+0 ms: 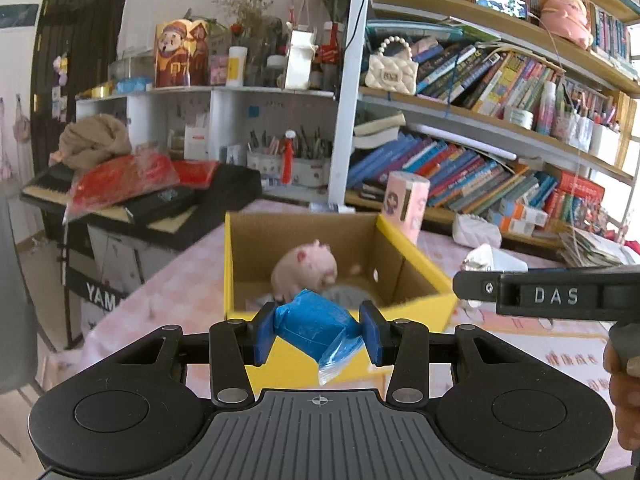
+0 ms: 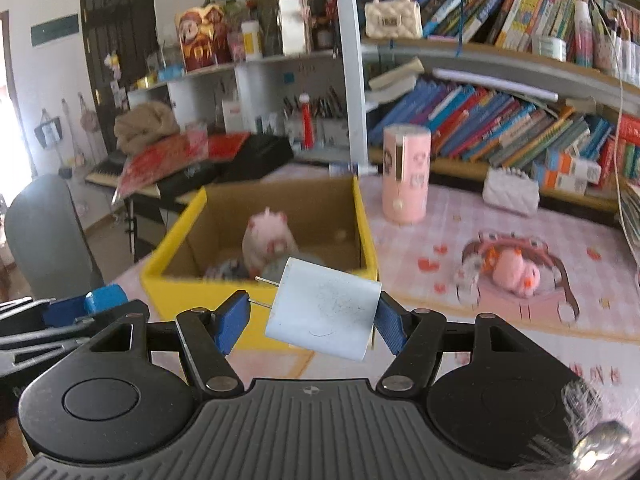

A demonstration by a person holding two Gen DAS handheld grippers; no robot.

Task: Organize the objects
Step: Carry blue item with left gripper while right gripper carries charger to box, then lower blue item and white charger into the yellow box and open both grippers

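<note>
My left gripper [image 1: 318, 330] is shut on a blue plastic packet [image 1: 316, 326] and holds it just before the near wall of a yellow cardboard box [image 1: 416, 258]. A pink plush pig [image 1: 306, 270] sits inside the box. My right gripper [image 2: 316, 320] is shut on a white plug adapter [image 2: 324, 314] with metal prongs pointing left, held in front of the same box [image 2: 180, 284], where the pig [image 2: 266, 240] also shows. The right gripper's body [image 1: 556, 294] shows at right in the left wrist view, and the left gripper's blue finger [image 2: 106, 298] at left in the right wrist view.
The box stands on a pink patterned table [image 2: 500, 344]. A pink cylinder container [image 2: 406, 174], a white quilted purse [image 2: 510, 192] and a small pink toy [image 2: 514, 272] on a mat are to the right. Bookshelves [image 1: 500, 152] stand behind. A keyboard [image 1: 52, 188] and a grey chair [image 2: 44, 232] are left.
</note>
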